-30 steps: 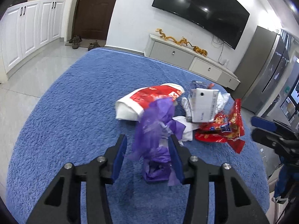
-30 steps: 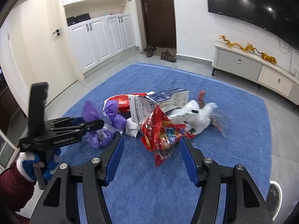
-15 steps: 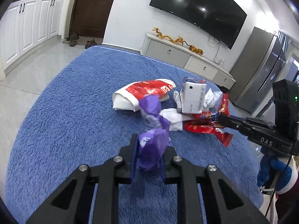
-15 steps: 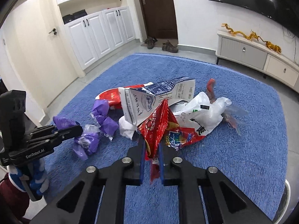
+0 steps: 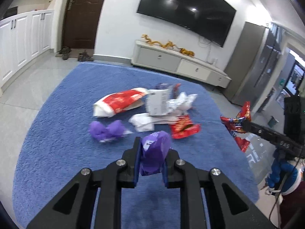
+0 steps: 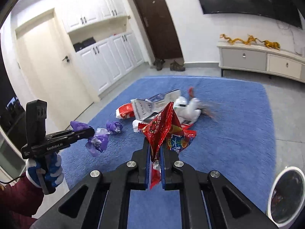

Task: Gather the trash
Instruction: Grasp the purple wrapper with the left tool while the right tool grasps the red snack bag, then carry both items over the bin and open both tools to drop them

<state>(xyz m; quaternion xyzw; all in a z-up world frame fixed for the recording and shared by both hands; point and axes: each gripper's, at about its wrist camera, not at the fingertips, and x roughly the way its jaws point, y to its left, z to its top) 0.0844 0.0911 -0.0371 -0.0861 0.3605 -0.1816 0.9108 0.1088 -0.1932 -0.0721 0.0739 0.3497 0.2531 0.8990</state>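
Observation:
My left gripper point(image 5: 151, 150) is shut on a crumpled purple plastic bag point(image 5: 155, 154) and holds it above the blue rug point(image 5: 57, 152); it also shows in the right wrist view point(image 6: 91, 131). My right gripper point(image 6: 154, 150) is shut on a red snack wrapper point(image 6: 162, 129), lifted off the rug; it also shows in the left wrist view point(image 5: 238, 126). On the rug lie another purple bag point(image 5: 106, 129), a red and white bag point(image 5: 120, 103), a white carton point(image 5: 158, 103), white plastic point(image 5: 181, 103) and a red packet point(image 5: 184, 128).
A white round bin point(image 6: 286, 192) with a dark inside stands at the right edge of the rug. A low white TV cabinet point(image 5: 179, 64) lines the far wall. White cupboards point(image 6: 110, 57) and a brown door point(image 6: 158, 22) stand beyond the rug.
Both grippers closed on their trash and lifted it off the rug. The pile now lies farther away, and one purple bag stayed behind on the rug.

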